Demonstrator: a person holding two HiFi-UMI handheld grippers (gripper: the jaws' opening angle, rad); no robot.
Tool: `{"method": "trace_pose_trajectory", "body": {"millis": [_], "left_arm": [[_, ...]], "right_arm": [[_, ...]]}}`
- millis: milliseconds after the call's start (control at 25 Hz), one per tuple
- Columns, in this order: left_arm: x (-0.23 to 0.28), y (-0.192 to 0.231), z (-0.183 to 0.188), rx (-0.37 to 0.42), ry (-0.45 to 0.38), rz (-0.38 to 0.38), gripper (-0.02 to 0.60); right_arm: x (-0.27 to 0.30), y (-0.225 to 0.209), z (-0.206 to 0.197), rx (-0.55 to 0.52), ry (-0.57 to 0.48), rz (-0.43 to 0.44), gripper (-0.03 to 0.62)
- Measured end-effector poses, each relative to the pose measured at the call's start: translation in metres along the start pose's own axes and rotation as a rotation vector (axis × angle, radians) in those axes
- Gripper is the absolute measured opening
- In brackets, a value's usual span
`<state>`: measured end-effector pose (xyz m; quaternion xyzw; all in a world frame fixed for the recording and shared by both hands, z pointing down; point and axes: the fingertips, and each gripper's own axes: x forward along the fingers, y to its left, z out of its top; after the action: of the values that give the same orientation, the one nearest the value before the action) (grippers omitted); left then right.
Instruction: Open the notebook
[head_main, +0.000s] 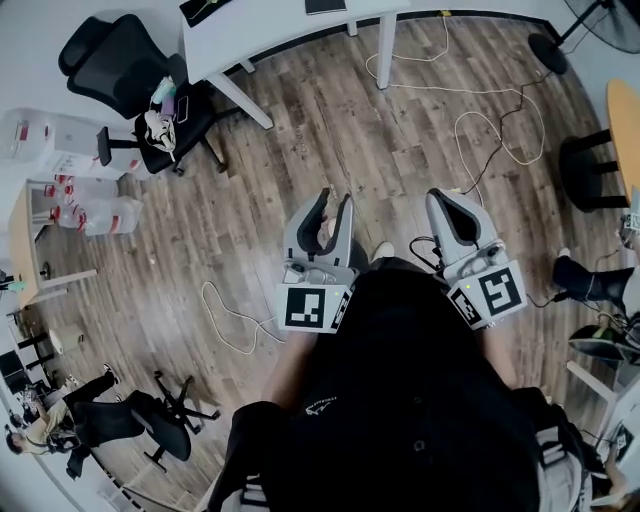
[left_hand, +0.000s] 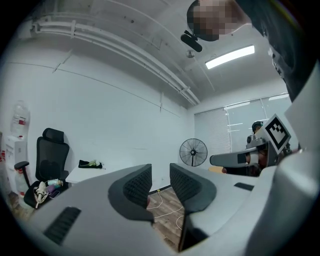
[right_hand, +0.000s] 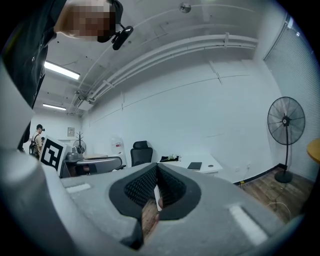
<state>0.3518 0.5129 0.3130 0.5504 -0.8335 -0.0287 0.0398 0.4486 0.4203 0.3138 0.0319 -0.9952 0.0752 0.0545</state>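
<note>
- Close against my body, my left hand-held gripper (head_main: 333, 205) has its jaws a narrow gap apart with nothing between them; only floor shows through the gap.
- Just beside it, my right hand-held gripper (head_main: 452, 203) has its jaws closed tip to tip, and it is also empty.
- Below and ahead of both lies bare wooden floor (head_main: 330, 130), with loose cables (head_main: 480, 120) trailing off to my right.
- Well ahead stands the white worktop (head_main: 290, 35). The flat dark thing (head_main: 325, 5) at its far edge is, I judge, the notebook, and it looks closed.
- From my right hand-held gripper's view the notebook (right_hand: 194, 165) sits a little right of the jaw line, on the worktop (right_hand: 212, 166).
- Both hand-held grippers are well apart from the notebook, neither clearly nearer, so I must walk forward first.
- Its long axis is too small to read from here.
</note>
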Motion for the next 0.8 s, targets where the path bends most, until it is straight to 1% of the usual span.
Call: {"method": "trace_pose_trajectory", "body": {"millis": [200,400,800], "left_arm": [[0.011,0.019,-0.009,-0.024,0.012,0.043,0.1],[0.04,0.04,-0.011,-0.032,0.015,0.024,0.1],[0.122,0.1,-0.002,-0.045,0.013,0.002,0.1]], "right_arm": [[0.017,-0.012,-0.007,-0.003,0.03,-0.007,0.005],[0.044,-0.029,-0.002,-0.008,0.033,-0.035,0.005],[0.132,-0.064,0.02,-0.033,0.04,-0.042,0.005]]}}
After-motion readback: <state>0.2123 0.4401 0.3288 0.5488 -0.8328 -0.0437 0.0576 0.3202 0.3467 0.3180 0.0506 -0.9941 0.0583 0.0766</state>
